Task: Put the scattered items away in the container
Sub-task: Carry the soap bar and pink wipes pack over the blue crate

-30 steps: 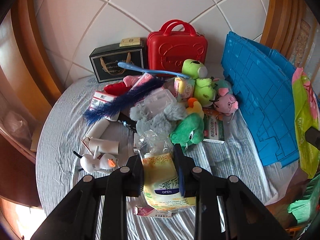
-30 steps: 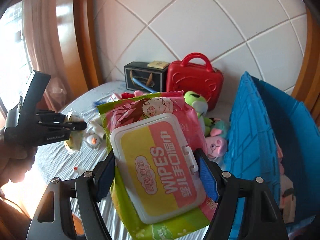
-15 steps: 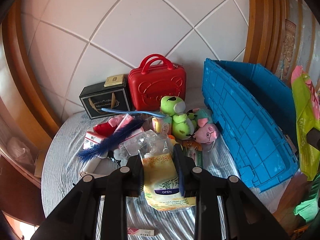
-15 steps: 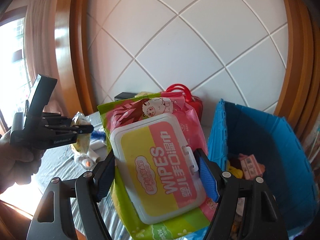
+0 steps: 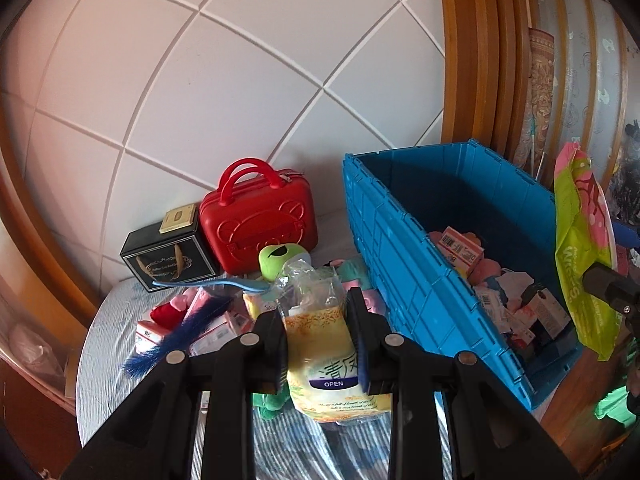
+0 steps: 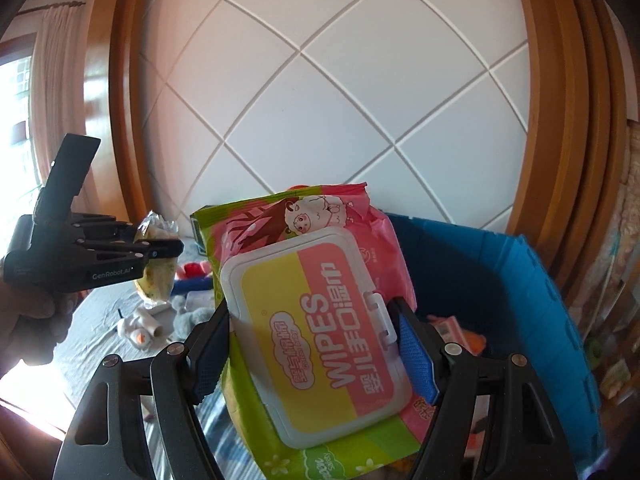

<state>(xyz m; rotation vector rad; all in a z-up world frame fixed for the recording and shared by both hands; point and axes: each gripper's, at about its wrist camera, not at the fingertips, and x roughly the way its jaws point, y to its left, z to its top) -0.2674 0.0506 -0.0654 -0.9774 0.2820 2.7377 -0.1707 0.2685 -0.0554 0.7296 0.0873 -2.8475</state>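
Note:
My left gripper (image 5: 318, 344) is shut on a yellow tissue pack (image 5: 328, 344) in clear wrap, held above the table left of the blue crate (image 5: 404, 280). The left gripper (image 6: 160, 249) with its pack (image 6: 156, 280) also shows in the right wrist view. My right gripper (image 6: 312, 356) is shut on a pink and green wipes pack (image 6: 320, 320), held high beside the blue crate (image 6: 520, 272). That wipes pack (image 5: 580, 252) shows at the right edge of the left wrist view. The crate holds several small boxes (image 5: 460, 246) and soft items.
On the striped tablecloth (image 5: 104, 344) lie a blue brush (image 5: 188, 328), a green plush frog (image 5: 280, 256), small boxes and plush toys. A red toy case (image 5: 260, 220) and a black gift box (image 5: 168, 256) stand at the back by the tiled wall.
Both grippers have risen with their packs. The left view has lifted off the pile and swung right, so the crate's inside now shows. The right gripper is higher beside the crate.

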